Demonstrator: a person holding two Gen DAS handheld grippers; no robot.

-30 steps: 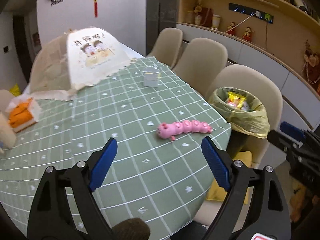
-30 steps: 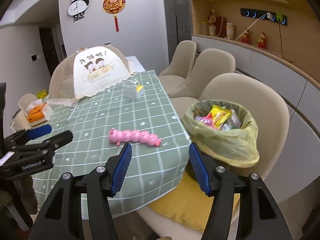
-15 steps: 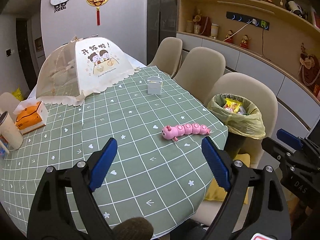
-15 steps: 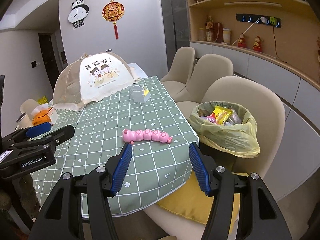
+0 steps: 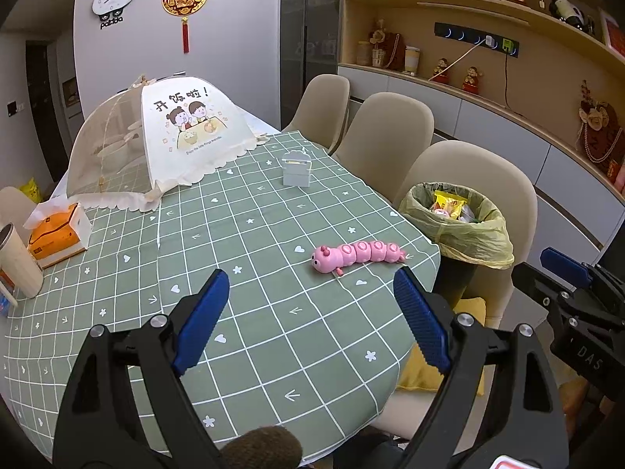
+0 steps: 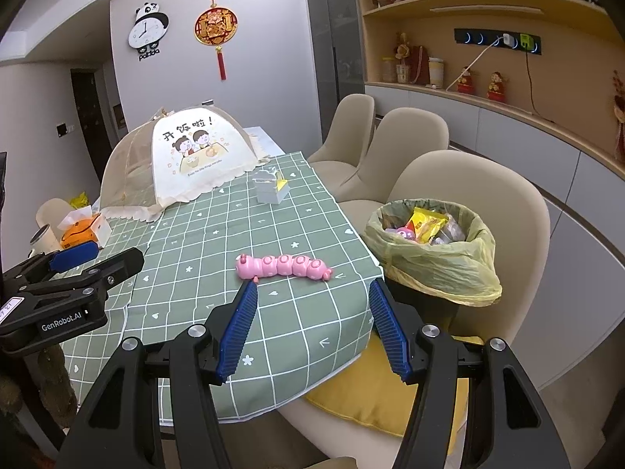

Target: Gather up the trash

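Observation:
A bin lined with a yellow-green bag (image 5: 457,230) (image 6: 433,262) stands on a beige chair at the table's right edge, with a yellow wrapper (image 6: 424,222) and other trash inside. A pink caterpillar toy (image 5: 359,254) (image 6: 285,265) lies on the green checked tablecloth (image 5: 254,332) near that edge. My left gripper (image 5: 309,276) is open and empty, hovering short of the toy. My right gripper (image 6: 313,287) is open and empty too, just in front of the toy and left of the bin. Each gripper shows at the edge of the other's view.
A mesh food cover (image 5: 156,148) fills the far left of the table. In front of it sit an orange tissue box (image 5: 58,230) and a cup (image 5: 15,262). A small grey box (image 5: 297,168) stands mid-table. Three beige chairs (image 5: 386,136) line the right side, the nearest with a yellow cushion (image 6: 375,402).
Both grippers drew back a little from the table, so the toy and bin look slightly farther off. They have held still since. Both jaws stay open.

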